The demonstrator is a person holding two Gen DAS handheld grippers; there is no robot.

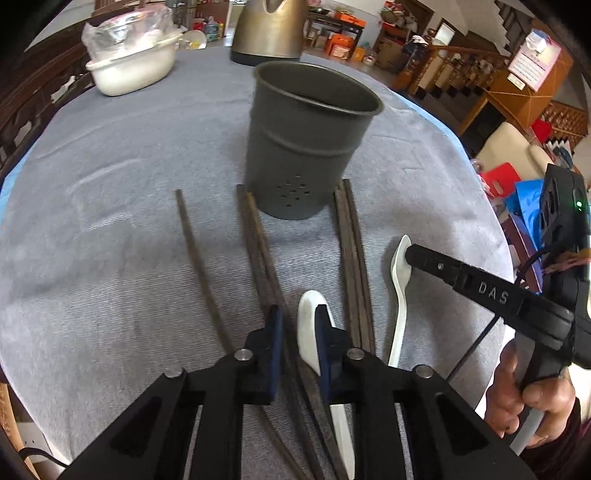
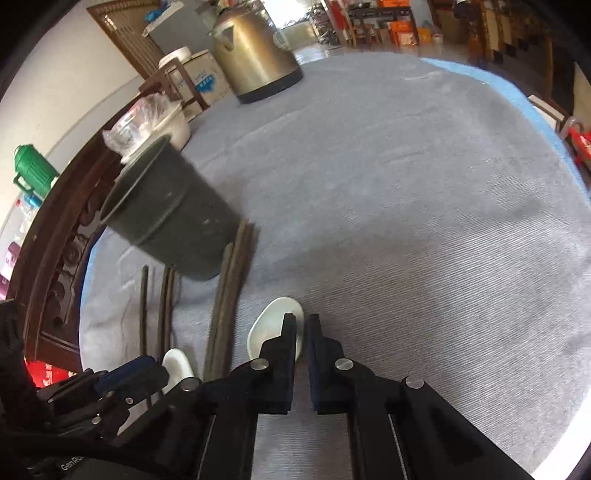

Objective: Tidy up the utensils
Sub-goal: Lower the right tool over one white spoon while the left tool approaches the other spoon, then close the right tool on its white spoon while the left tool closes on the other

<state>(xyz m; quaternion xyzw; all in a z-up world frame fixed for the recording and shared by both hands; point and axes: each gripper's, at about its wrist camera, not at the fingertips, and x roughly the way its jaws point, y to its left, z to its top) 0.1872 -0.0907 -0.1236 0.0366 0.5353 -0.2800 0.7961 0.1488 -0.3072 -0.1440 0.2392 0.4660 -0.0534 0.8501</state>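
A dark grey metal holder point(image 1: 306, 147) stands upright on the grey cloth. Brown chopsticks lie in front of it: a single one point(image 1: 199, 258), a pair point(image 1: 258, 251) and another pair point(image 1: 351, 240). My left gripper point(image 1: 299, 314) points down over the left white spoon point(image 1: 306, 325). Its jaws stand narrow, the spoon lies against the right pad, and a gap shows beside the left pad. My right gripper point(image 2: 303, 319) is shut, pinching the bowl rim of the right white spoon point(image 2: 273, 325), which lies right of the chopsticks point(image 1: 400, 288).
A brass-coloured kettle point(image 1: 269, 33) and a white bowl under plastic wrap point(image 1: 133, 62) stand at the back. A hand point(image 1: 524, 398) holds the right gripper near the table's right edge. A carved wooden chair point(image 2: 55, 258) stands left of the table.
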